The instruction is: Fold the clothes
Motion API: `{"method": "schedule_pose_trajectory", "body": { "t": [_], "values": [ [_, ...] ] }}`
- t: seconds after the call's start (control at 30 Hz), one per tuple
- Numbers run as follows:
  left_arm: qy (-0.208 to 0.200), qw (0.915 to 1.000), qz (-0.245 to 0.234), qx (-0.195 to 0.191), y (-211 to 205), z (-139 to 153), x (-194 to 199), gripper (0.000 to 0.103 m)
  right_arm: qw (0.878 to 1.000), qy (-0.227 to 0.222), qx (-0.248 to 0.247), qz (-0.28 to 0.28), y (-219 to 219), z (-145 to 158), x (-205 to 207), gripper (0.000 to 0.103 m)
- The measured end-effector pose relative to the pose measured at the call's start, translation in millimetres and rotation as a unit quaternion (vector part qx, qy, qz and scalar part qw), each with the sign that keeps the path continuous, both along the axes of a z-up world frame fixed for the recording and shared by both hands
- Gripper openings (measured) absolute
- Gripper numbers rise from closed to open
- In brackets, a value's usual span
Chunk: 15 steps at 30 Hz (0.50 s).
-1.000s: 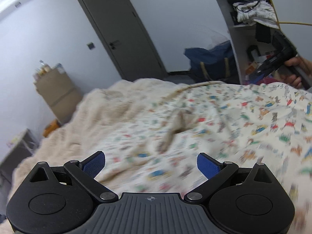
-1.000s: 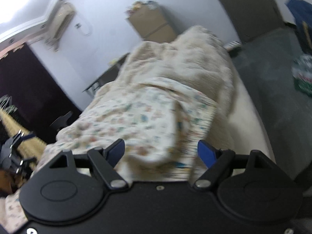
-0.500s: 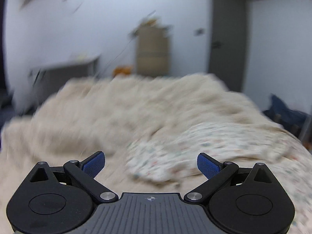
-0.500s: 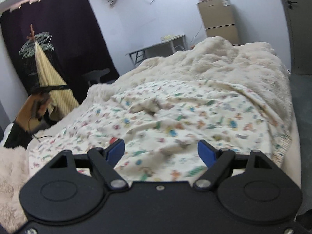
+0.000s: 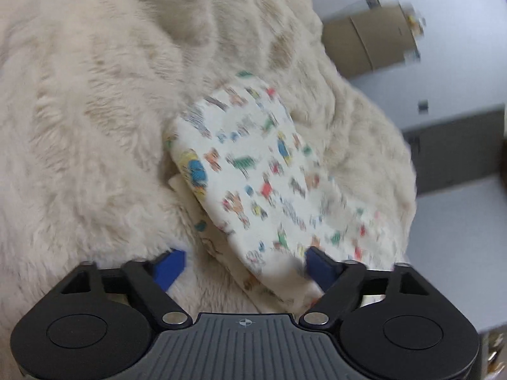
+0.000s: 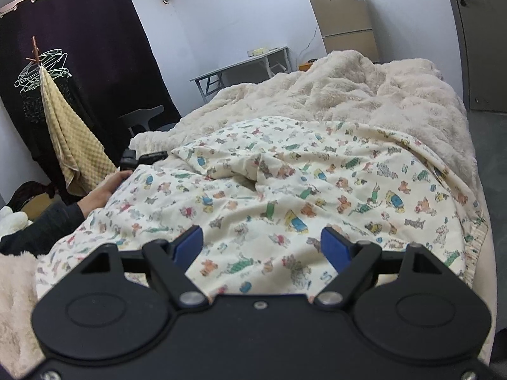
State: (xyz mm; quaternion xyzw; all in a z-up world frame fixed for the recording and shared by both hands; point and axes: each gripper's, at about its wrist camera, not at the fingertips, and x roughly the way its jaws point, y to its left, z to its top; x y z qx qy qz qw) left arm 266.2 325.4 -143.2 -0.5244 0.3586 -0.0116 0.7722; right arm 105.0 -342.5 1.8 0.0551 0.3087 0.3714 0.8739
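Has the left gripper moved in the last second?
Yes. The left gripper has swung away from the door and dropped to a corner of the printed cloth on the fluffy blanket, its fingers closing around that corner.

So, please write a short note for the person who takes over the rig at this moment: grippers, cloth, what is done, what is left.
Left hand-held gripper: jaws have just been closing around a corner of the cream cartoon-print cotton cloth; pads are not yet pressing it.
Right hand-held gripper: open, above the near part of the cloth, holding nothing.
The cloth lies spread and wrinkled on the fluffy cream blanket.
Done: no neat fold visible.
Left: grip the corner, then fold.
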Motion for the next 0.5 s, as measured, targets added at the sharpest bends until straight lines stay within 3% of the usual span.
{"method": "schedule_pose_trajectory", "body": {
  "t": [0.1, 0.17, 0.23, 0.3, 0.33, 0.4, 0.43, 0.5],
  "values": [
    [-0.026, 0.9990, 0.033, -0.017, 12.4, 2.8, -5.3, 0.051, 1.000, 0.001, -0.007, 0.002, 5.7, -1.7, 1.9, 0.080],
    [-0.025, 0.9988, 0.042, -0.007, 13.6, 8.1, -3.2, 0.000, 1.000, 0.001, -0.009, 0.004, 7.5, -3.0, 2.8, 0.080],
    [-0.036, 0.9980, 0.051, 0.011, 15.0, 19.6, -1.2, 0.000, 1.000, 0.000, -0.008, 0.004, 6.4, -3.4, 2.9, 0.080],
    [-0.077, 0.9944, 0.072, 0.011, 20.6, 41.8, -7.8, 0.000, 1.000, -0.001, -0.004, 0.003, 4.7, -3.5, 3.1, 0.080],
    [-0.098, 0.9915, 0.086, 0.005, 23.5, 51.3, -12.6, 0.003, 1.000, -0.002, -0.001, 0.002, 3.8, -3.6, 3.1, 0.080],
    [-0.123, 0.9844, 0.125, 0.016, 30.1, 71.0, -22.4, 0.041, 1.000, -0.002, 0.001, 0.001, 2.8, -4.3, 2.9, 0.080],
    [-0.113, 0.9853, 0.124, 0.033, 30.6, 74.6, -22.2, 0.073, 1.000, -0.001, 0.001, 0.001, 3.3, -4.2, 2.8, 0.080],
    [-0.081, 0.9877, 0.103, 0.086, 30.9, 80.4, -23.1, 0.073, 1.000, -0.002, -0.002, 0.003, 5.3, -3.7, 1.7, 0.080]
  ]
}}
